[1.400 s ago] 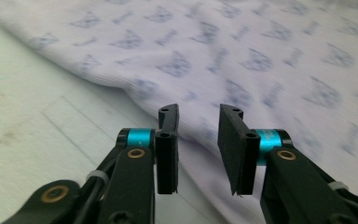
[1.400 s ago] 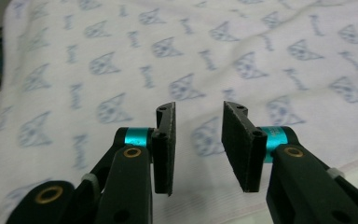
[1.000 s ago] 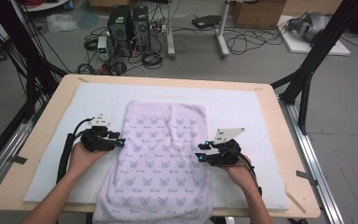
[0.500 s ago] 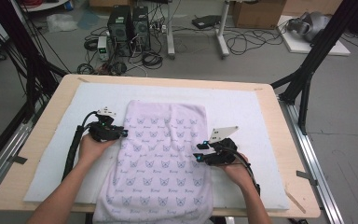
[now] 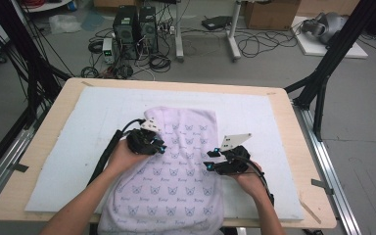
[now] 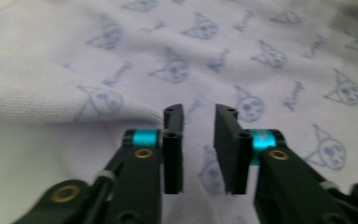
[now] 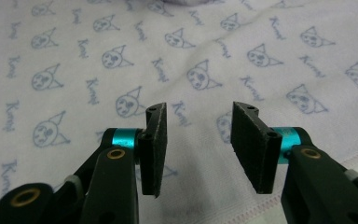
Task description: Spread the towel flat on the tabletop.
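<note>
High view up above the person's side, looking forward and down over the whole desk (image 5: 274, 105), each gripper view riding low, skimming close along its own jaws, all three sharing the lilac printed towel (image 5: 188, 142) (image 6: 270, 51) (image 7: 121, 46), toward twelve o'clock

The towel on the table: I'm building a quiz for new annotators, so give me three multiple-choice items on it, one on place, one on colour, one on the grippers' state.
1. Where is the left gripper?
A. over the towel
B. on the floor
C. off the table's far edge

2. The towel's print is:
A. red
B. blue
C. green

3. The right gripper has:
A. jaws clamped on cloth
B. jaws apart, nothing between
C. jaws around a cup

Key: 1 A, it sits above the towel's left part; 2 B, blue cat faces on lilac; 3 B, the right gripper view shows a clear gap.
</note>
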